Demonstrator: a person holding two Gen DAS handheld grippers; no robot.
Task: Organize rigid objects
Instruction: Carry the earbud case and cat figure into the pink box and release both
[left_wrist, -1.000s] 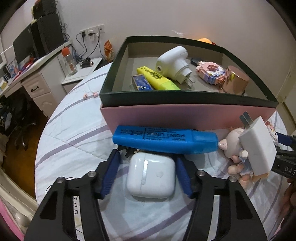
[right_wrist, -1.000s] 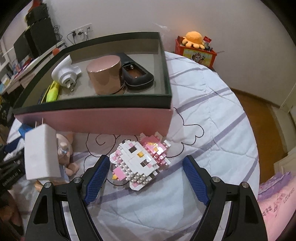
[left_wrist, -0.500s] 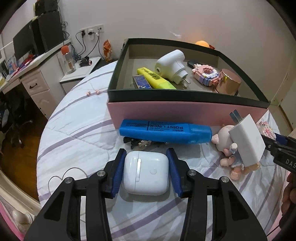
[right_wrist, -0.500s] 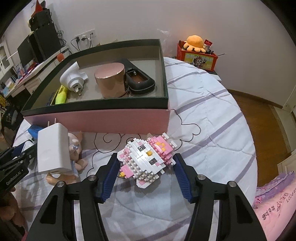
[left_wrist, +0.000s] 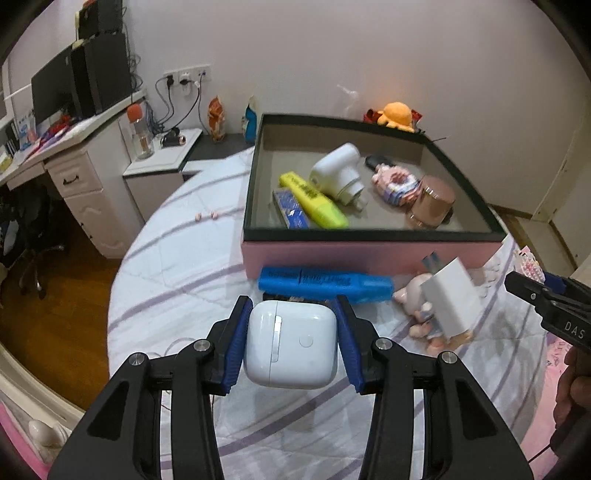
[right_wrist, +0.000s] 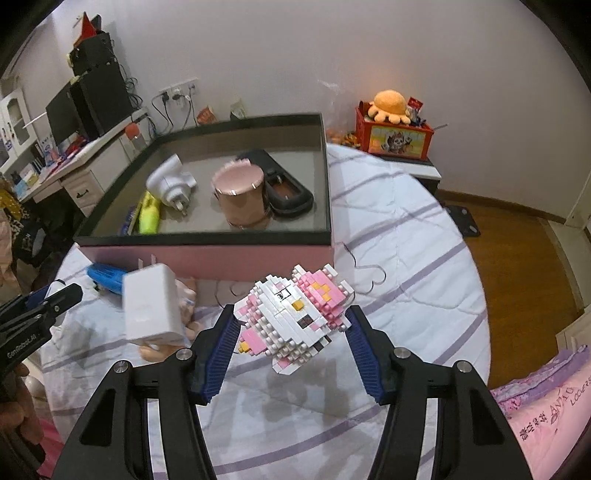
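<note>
left gripper (left_wrist: 291, 347) pinches the smooth white earbud case (left_wrist: 290, 349), right gripper (right_wrist: 291, 347) the knobbly brick cat (right_wrist: 295, 317), both lifted above the quilted bed (right_wrist: 406, 236). by the box's (left_wrist: 332, 254) near wall lie a blue marker (left_wrist: 325, 282), charger (left_wrist: 452, 301) and pig toy (left_wrist: 417, 295), still to go. inside: yellow marker (left_wrist: 314, 201), plug (left_wrist: 338, 173), copper tin (left_wrist: 430, 203).

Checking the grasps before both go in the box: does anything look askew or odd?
The block cat sits tilted between the right gripper's pads, held at its corners, so that grip looks shaky. The earbud case sits square in the left gripper. A white charger leans on a pink figurine outside the box.
</note>
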